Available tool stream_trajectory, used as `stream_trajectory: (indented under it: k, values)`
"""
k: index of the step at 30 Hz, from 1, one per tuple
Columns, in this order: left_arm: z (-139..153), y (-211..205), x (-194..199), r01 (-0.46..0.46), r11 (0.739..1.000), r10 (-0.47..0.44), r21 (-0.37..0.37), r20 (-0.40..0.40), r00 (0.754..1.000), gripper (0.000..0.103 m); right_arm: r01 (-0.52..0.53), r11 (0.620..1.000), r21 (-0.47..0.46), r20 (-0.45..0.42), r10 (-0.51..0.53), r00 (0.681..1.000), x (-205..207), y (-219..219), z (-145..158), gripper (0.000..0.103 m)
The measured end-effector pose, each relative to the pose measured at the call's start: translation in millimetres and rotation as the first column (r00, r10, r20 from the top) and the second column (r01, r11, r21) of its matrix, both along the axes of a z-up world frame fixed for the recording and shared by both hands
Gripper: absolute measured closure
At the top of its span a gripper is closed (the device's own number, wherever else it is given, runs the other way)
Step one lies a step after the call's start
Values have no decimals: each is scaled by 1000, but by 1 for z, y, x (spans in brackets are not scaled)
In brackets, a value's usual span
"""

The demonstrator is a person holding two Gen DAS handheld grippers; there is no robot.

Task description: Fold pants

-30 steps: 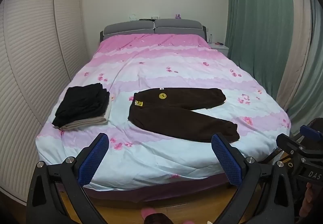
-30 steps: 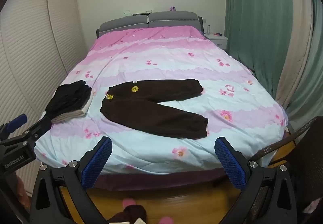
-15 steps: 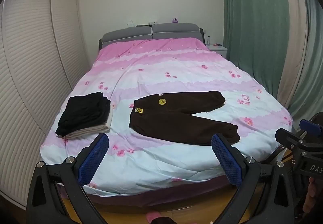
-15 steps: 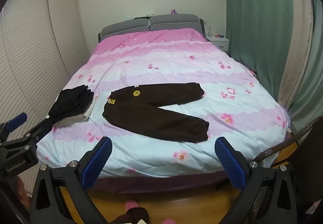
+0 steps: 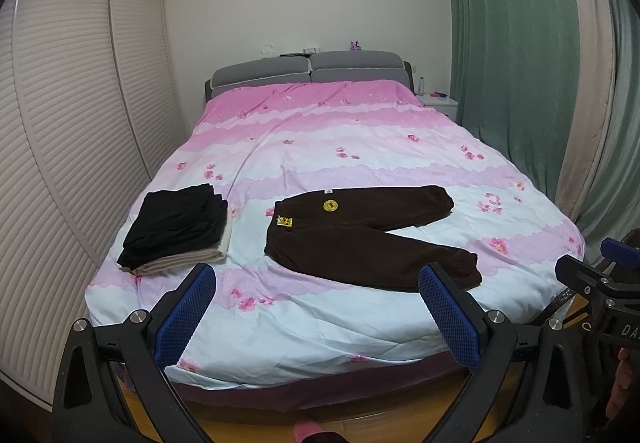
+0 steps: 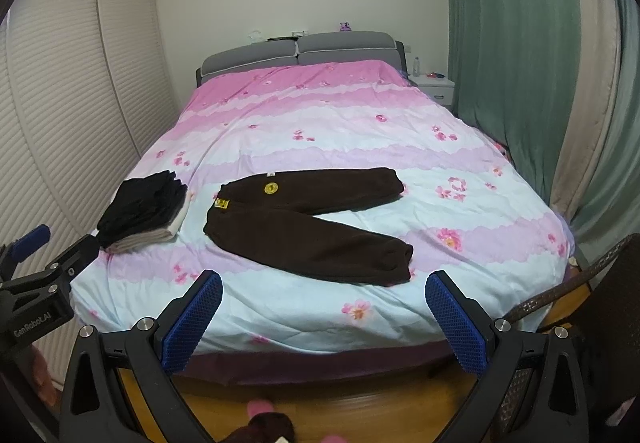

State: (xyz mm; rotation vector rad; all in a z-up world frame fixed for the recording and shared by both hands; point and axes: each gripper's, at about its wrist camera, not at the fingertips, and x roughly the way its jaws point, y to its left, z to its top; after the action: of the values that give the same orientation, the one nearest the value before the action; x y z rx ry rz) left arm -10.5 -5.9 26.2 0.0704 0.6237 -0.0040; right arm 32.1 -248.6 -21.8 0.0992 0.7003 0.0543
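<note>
Dark brown pants lie flat on the pink and blue bed cover, waistband to the left with a yellow badge, both legs spread to the right. They also show in the right wrist view. My left gripper is open and empty, held above the bed's foot, well short of the pants. My right gripper is open and empty, likewise at the foot of the bed. The right gripper also shows at the right edge of the left wrist view.
A stack of folded clothes, black on beige, lies on the bed left of the pants. Louvred wardrobe doors stand at the left, green curtains at the right, a white nightstand by the headboard, a wicker chair at right.
Both grippers have risen and tilted up a little, so the bed sits lower in both views. The pants and the stack have not moved. Both grippers stay open.
</note>
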Motion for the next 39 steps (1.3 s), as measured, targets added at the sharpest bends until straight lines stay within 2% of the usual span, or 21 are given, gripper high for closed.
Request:
stream_trajectory:
  k: [16,39]
  values:
    - [5,1,-4,11,1000,-12,13,39,999,0,3,1000,-4,4,-3,1000,-4,4,4,0]
    - [2,0,-5,9,1000,-9,13,36,999,0,-1,1000,-5,2,1,1000,-4,4,4,0]
